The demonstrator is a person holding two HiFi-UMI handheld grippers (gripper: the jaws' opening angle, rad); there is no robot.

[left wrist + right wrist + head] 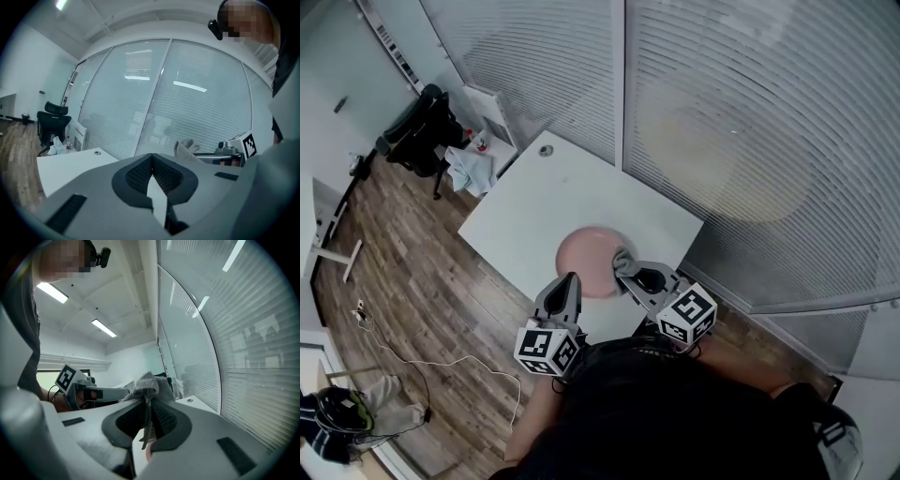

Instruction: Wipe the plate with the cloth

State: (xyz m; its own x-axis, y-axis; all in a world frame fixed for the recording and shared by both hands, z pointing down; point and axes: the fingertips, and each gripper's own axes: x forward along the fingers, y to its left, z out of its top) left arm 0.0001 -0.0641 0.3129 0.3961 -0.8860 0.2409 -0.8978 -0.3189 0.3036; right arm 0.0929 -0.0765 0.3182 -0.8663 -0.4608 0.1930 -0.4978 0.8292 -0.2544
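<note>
Nearest the person, the left tool [152, 159] is fully shut on nothing, its tip by the near rim of the pink plate [586, 251], likely ready to steady it. The right tool [148, 404] is clamped on the grey cloth [149, 383], which bunches past the tips so that the wad, not the jaws, meets the plate. The cloth is a lump with no clear long axis and points forward over the plate's right rim, while the round plate lies flat and face up at the near edge of the white desk [581, 187].

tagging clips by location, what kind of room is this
Probably an office or meeting room: glass partition walls with blinds, a black office chair, a white table and ceiling strip lights.
</note>
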